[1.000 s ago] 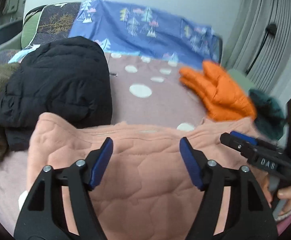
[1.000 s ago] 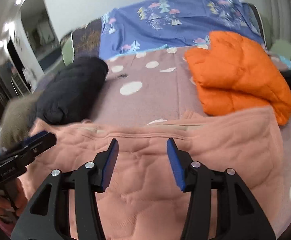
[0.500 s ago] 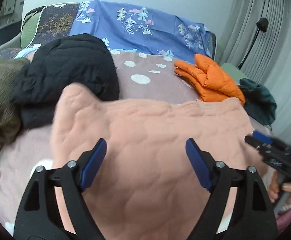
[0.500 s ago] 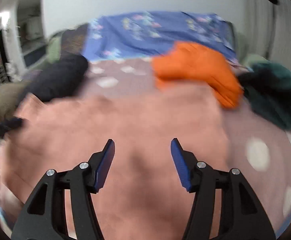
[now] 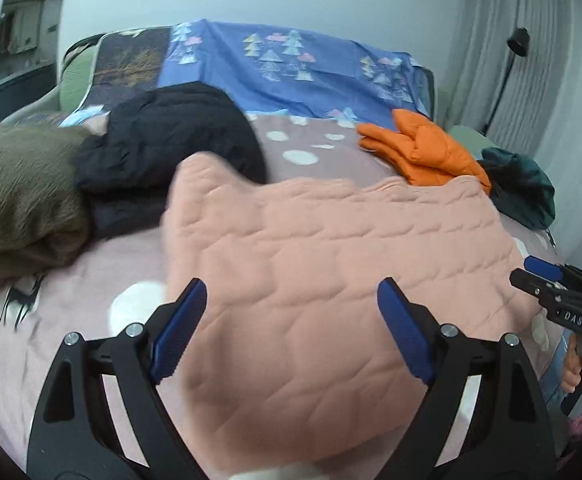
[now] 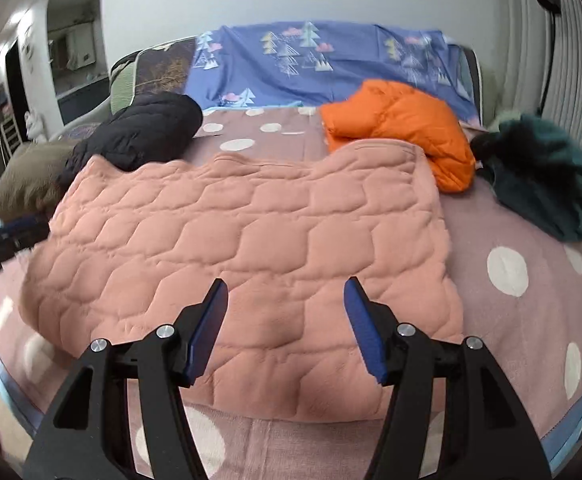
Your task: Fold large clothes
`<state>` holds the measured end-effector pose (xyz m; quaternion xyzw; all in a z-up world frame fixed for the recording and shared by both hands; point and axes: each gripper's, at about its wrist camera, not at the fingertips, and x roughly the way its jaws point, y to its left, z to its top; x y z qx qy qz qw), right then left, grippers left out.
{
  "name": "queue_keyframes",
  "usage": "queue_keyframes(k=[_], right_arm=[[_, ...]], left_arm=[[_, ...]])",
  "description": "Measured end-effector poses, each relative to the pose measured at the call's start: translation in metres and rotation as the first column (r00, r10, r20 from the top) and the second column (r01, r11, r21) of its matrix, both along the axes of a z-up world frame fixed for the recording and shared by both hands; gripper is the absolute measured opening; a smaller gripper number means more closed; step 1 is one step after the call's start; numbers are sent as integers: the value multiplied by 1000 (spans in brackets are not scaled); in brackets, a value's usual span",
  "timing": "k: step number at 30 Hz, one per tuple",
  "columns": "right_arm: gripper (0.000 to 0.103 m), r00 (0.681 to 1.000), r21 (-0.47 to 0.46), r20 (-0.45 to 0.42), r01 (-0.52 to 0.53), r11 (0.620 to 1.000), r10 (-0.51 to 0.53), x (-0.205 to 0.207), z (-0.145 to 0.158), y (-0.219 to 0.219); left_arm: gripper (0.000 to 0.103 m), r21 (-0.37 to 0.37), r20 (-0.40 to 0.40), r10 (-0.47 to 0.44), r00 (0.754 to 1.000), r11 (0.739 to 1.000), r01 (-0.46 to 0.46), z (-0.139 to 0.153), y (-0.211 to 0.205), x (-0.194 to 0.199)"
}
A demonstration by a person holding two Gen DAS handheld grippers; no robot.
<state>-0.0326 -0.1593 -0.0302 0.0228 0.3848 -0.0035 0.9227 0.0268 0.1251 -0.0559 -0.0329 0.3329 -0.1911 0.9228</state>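
While both claws, left (image 5: 287,320) and right (image 6: 285,320), gape released, the pink quilted garment (image 6: 243,248) lies flat near the bedspread's (image 6: 531,340) front edge.

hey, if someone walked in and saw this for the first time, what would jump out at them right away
First, the big pink quilted garment spread flat across the near part of the polka-dot bedspread. Next, the bright orange puffer jacket bunched behind its far right corner, with a black jacket heaped at the far left. Both the left claw and right claw hover open over the pink fabric, holding nothing.
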Motion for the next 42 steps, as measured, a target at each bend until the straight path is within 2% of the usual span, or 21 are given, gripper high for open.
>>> queue_keyframes(k=[2,4,5,6,7,10,12,14,17,21,24,25,26,29,35,40,42], right_arm=[[63,988,49,-155,23,999,-15,19,-45,-3],[66,992,16,-121,20,1000,-18,20,-51,0],[67,991,-17,-129,15,1000,-17,21,-46,6],[67,990,-30,-138,14,999,-18,22,-38,9],[67,989,-17,-144,17,1000,-20,23,-34,9],[67,991,126,-131,18,992,-2,30,-11,1],[67,996,104,-86,3,995,7,43,5,9],[67,999,81,-50,-11,997,15,56,18,18],[66,999,96,-17,-41,995,43,80,29,32],[66,999,79,-24,-42,996,44,115,21,44],[68,987,25,-158,-1,1000,5,152,-23,42],[73,986,34,-167,-17,999,23,158,-40,41],[74,990,10,-137,-29,1000,30,158,-43,43],[74,993,-57,-118,-26,998,20,152,-40,54],[74,993,-53,-116,-29,998,22,151,-38,54],[72,987,3,-157,-18,1000,19,154,-29,46],[66,986,42,-168,6,999,1,154,-18,43]], left_arm=[[88,10,-65,34,997,999,-33,-20,10,3],[89,54,-151,69,986,997,-61,-47,15,10],[89,29,-198,70,978,997,-66,-60,18,13],[89,-49,-227,68,972,995,-81,-67,26,12],[89,-80,-232,68,970,993,-89,-68,30,11],[89,-53,-210,58,976,996,-70,-63,28,7],[89,-23,-193,53,980,998,-58,-61,25,6],[89,-24,-195,50,980,998,-55,-61,23,7],[89,-28,-202,49,978,998,-56,-63,22,7],[90,-16,-191,47,980,999,-51,-61,16,11],[90,-15,-187,43,981,999,-46,-65,18,9],[91,-19,-187,39,982,999,-43,-67,19,9],[91,-28,-188,34,982,999,-40,-68,20,9],[93,-32,-189,22,982,999,-28,-70,21,11],[94,-17,-184,12,983,1000,-15,-69,19,12],[94,-10,-182,12,983,1000,-14,-69,18,12],[94,-10,-181,13,983,1000,-15,-69,19,12]])
